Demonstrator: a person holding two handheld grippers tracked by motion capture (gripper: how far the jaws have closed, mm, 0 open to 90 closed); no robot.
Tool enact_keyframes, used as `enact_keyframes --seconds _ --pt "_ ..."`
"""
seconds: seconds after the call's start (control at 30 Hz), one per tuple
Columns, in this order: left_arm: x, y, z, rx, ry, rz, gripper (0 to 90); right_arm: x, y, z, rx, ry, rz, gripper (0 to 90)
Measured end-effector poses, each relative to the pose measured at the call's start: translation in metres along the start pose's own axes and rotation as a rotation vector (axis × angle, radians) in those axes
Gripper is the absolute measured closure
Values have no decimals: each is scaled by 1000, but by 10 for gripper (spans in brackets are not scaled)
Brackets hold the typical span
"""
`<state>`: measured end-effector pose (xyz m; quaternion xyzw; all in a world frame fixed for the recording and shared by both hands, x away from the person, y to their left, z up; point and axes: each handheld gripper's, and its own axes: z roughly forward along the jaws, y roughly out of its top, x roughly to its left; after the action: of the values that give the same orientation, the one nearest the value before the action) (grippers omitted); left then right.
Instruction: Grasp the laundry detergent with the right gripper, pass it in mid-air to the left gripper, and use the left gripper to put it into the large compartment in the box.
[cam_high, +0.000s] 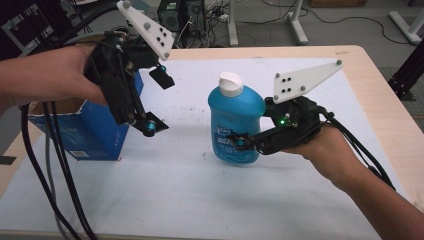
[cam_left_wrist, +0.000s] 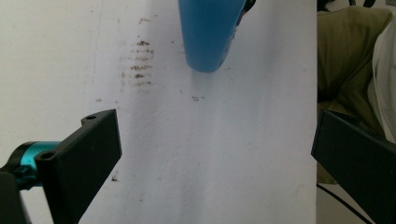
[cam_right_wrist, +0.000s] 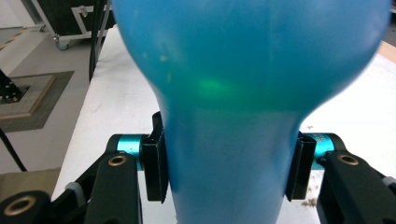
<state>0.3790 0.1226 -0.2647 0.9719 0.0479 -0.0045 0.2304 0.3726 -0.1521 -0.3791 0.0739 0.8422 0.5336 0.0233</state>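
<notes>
1. Right gripper, centre-right of the high view: clamped on the blue bottle, pads pressing both sides of its narrow waist.
2. Left gripper, upper left: jaws wide apart, nothing between them, beside a blue box.
3. Bottle at frame centre, over the white table cover.
4. Probably smooth plastic, slippery, fairly heavy if full (best gripped at the waist).
5. Long axis near vertical, white cap up.
</notes>
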Motion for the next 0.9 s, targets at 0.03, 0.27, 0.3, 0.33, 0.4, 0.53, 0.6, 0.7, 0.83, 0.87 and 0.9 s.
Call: enact_keyframes --seconds 0.03,0.27,0.3,0.33,0.4,0.53,0.6,0.7,0.83,0.87,0.9 --pt "0 2 0 3 -2 5 17 -1 2 1 2 4 -2 455" --pt "-1 21 0 25 -14 12 17 -4 14 5 3 47 -24 455" --pt "-1 24 -1 27 -15 13 17 -4 16 6 6 50 -29 455" --pt "-1 26 -1 25 -16 17 17 -4 18 7 9 53 -35 455" --pt "-2 31 -1 26 -18 21 17 -4 21 9 15 63 -39 455" --pt "-3 38 0 25 -20 33 17 -5 25 13 13 79 -34 455" --pt "-4 41 1 23 -25 32 16 -4 26 16 6 96 -29 455" --pt "-4 44 2 24 -27 38 17 -4 29 20 16 101 -44 455" --pt "-6 48 0 24 -24 36 17 -2 29 23 22 113 -38 455" --pt "-5 48 0 27 -23 43 17 -2 29 24 21 114 -38 456" --pt "-6 49 1 25 -23 37 17 -2 29 25 22 114 -39 456"
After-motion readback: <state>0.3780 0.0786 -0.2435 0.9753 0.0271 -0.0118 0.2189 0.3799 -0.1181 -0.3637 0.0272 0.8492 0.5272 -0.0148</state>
